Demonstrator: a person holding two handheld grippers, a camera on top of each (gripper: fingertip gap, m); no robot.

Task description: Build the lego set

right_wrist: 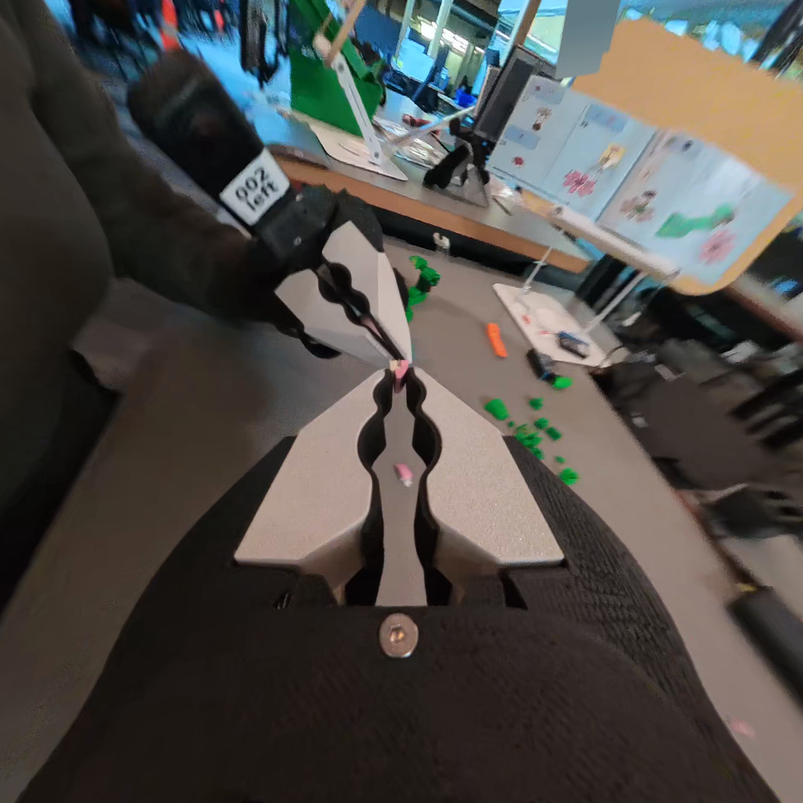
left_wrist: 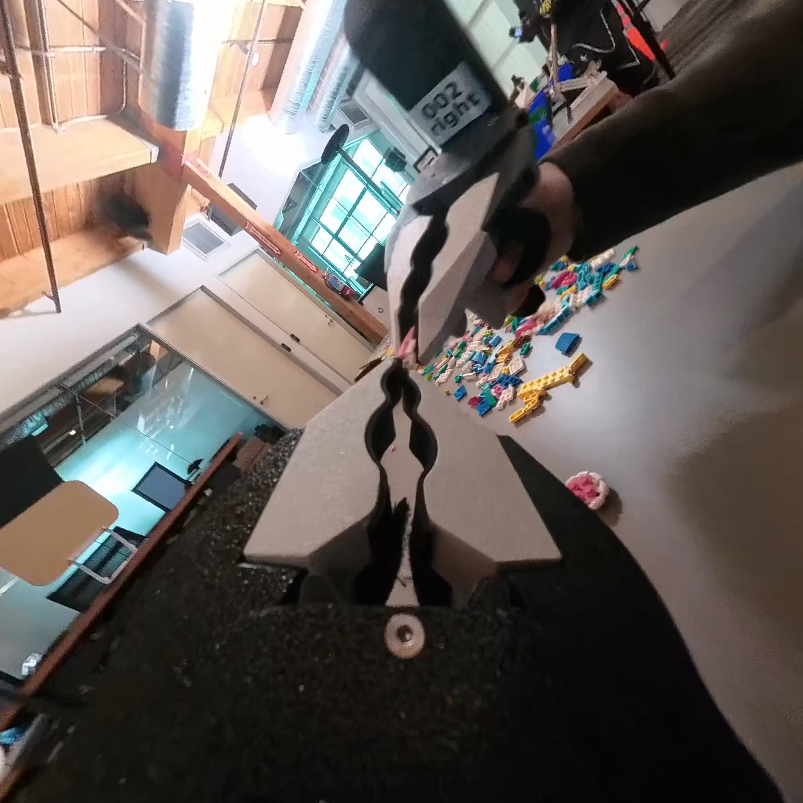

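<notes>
My right gripper [right_wrist: 399,377] is shut on a small pink lego piece [right_wrist: 400,376] and holds it above the grey table [right_wrist: 217,413]. That piece also shows in the left wrist view [left_wrist: 408,343], between the right gripper's fingers [left_wrist: 430,304], which come down from above. My left gripper [left_wrist: 397,364] is shut, and its tips meet the pink piece. In the right wrist view the left gripper [right_wrist: 396,360] comes in from the upper left. A tiny cream bit [right_wrist: 393,364] sits on the pink piece at those tips. I cannot tell whether the left pads pinch it.
A pile of loose coloured bricks [left_wrist: 499,360], a yellow assembly [left_wrist: 552,386], a blue piece [left_wrist: 567,343] and a pink-and-white round piece [left_wrist: 588,489] lie on the table. Green pieces [right_wrist: 539,430], an orange piece [right_wrist: 496,333], a green assembly [right_wrist: 421,282] and a white stand base [right_wrist: 547,317] lie to the right. Left and right tips are no more than a few centimetres apart. Both grippers' tips are roughly 20 cm from the yellow assembly [left_wrist: 552,386].
</notes>
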